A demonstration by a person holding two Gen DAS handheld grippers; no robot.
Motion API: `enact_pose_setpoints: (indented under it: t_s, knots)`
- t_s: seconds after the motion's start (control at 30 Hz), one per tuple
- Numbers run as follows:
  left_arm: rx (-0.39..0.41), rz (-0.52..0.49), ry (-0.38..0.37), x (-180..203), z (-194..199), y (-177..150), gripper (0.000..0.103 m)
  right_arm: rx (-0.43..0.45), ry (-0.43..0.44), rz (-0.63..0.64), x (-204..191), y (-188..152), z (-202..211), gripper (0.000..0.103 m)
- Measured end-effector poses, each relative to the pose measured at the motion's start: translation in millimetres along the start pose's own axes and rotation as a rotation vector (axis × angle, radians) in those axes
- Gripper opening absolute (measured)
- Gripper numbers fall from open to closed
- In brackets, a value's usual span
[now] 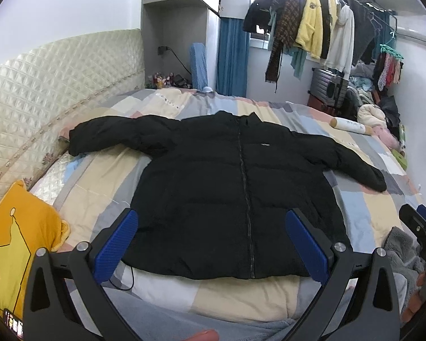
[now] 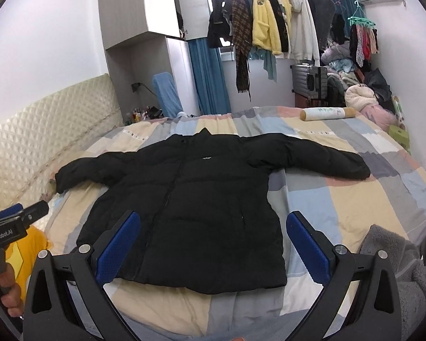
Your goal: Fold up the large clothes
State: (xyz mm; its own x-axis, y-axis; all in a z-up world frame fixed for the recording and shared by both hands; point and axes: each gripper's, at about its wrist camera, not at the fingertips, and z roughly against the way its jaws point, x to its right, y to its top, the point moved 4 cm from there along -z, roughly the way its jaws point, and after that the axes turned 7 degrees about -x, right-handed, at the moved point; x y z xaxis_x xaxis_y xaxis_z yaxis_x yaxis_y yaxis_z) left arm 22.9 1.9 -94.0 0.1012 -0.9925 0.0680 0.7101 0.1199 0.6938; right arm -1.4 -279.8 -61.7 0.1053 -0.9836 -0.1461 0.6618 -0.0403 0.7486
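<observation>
From the left wrist view, a black puffer jacket (image 1: 227, 187) lies flat and face up on the patchwork bed cover (image 1: 355, 216), zipper closed, collar toward the far wall, both sleeves stretched out to the sides. Nothing about it looks folded, so I judge the task to be at its very start: the sleeves have yet to come in over the body and the body has yet to be doubled over. The left gripper (image 1: 213, 241) hangs above the hem end of the jacket with its blue fingers (image 1: 119, 244) spread wide, holding nothing and touching nothing that can be seen. At the right edge of this view the right gripper (image 1: 420, 227) shows only in part. A yellow pillow (image 1: 17, 238) sits by the near left corner of the bed. From the right wrist view, the jacket (image 2: 190, 199) looks the same: spread out, sleeves reaching to either side, the hem nearest the camera, no fold started. The right gripper (image 2: 213, 241) has its fingers (image 2: 309, 244) wide apart and empty, poised over the hem and the bed cover (image 2: 312, 213) just beside it. The left gripper (image 2: 17, 216) appears at the left edge, well clear of the cloth. A grey fleece (image 2: 397, 270) lies at the near right.
</observation>
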Motion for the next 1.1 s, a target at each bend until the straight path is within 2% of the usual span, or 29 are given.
enact_pose_setpoints:
  t_s: [0.37,1.1]
  knots:
    - [0.007,0.009,-0.021,-6.3,-0.9,-2.0,0.103,-0.001,0.005,0.014,-3.6,-2.8,0.5,0.103]
    - [-0.006,-0.006,-0.024,6.0,3.7,-0.5,0.103,-0.013,0.005,0.002,-3.4,-5.1,-4.6,0.103]
